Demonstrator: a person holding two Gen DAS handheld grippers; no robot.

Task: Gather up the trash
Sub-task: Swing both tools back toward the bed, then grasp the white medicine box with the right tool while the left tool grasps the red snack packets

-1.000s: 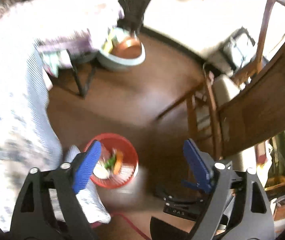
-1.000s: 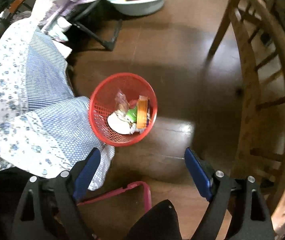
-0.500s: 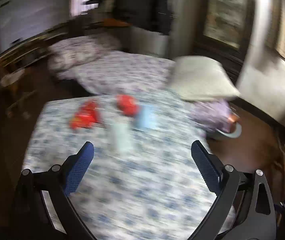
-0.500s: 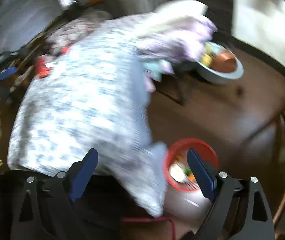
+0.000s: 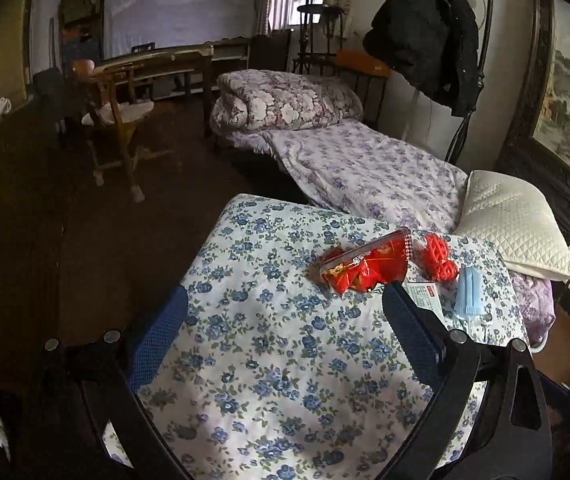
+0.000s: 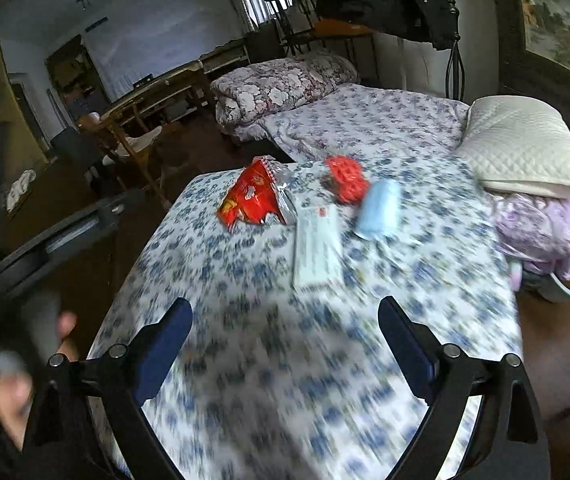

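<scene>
Both grippers are held above a bed covered by a blue-flowered sheet, each pointing down and forward at it.

Left gripper: jaws spread wide, nothing between them. The bare sheet fills the gap.

Right gripper: jaws spread wide and have just been opening further; nothing lies between them. The right wrist view is motion-blurred in its lower half.

Location of the trash, relative to the left gripper:
- A red snack bag lies flat on the sheet ahead of the gripper, just beyond the tip of the finger on the right side of the view.
- A red netted item lies just right of the bag, touching or nearly touching it.
- A white printed packet lies partly hidden behind the same finger.
- A pale blue face mask lies right of the packet.

Relative to the right gripper, the same four items lie ahead, well apart from the fingertips: the snack bag ahead and left, the packet straight ahead, the netted item beyond the packet, the mask ahead and right.

A white quilted pillow rests at the far right edge of the bed. A hand, blurred, shows at the lower left of the right wrist view.
</scene>
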